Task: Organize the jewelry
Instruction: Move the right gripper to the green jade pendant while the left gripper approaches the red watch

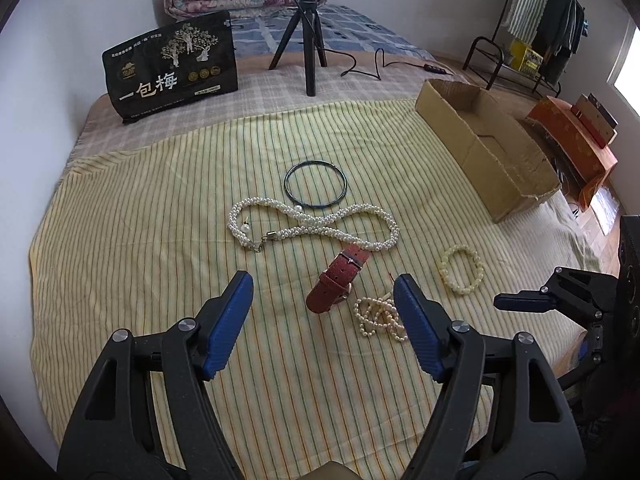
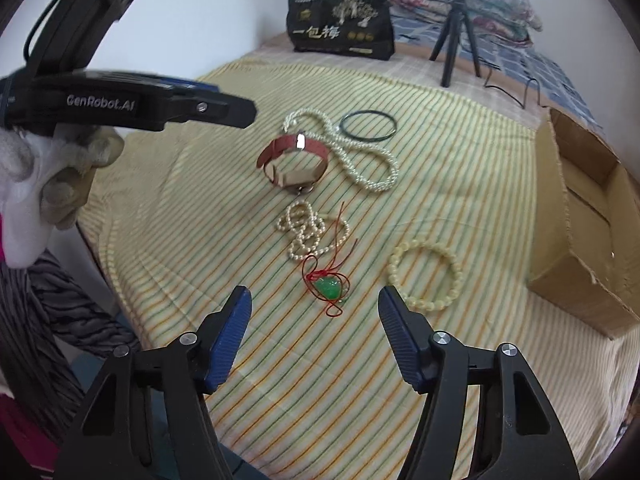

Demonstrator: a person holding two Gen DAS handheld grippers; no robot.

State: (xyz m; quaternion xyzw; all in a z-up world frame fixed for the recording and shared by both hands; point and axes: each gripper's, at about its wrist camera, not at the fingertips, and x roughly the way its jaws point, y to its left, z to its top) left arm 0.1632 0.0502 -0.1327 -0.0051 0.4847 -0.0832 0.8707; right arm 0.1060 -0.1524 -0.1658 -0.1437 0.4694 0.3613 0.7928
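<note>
Both your left gripper (image 1: 322,312) and right gripper (image 2: 314,318) stand apart with nothing between the pads, above the jewelry spread on the striped cloth (image 1: 160,240); the cardboard box (image 1: 480,148) sits empty-looking at the cloth's far edge. Your right gripper is lined up on the green pendant (image 2: 329,289), whose red cord (image 2: 340,224) runs into the small pearl strand (image 2: 304,232), so a lift could drag both, or pinch cloth

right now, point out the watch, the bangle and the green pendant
watch (image 1: 335,282): left wrist view, on the red strap's middle
bangle (image 1: 343,178): left wrist view, on the right side of the dark ring
green pendant (image 2: 329,287): right wrist view, on the green stone inside its red cord
</note>
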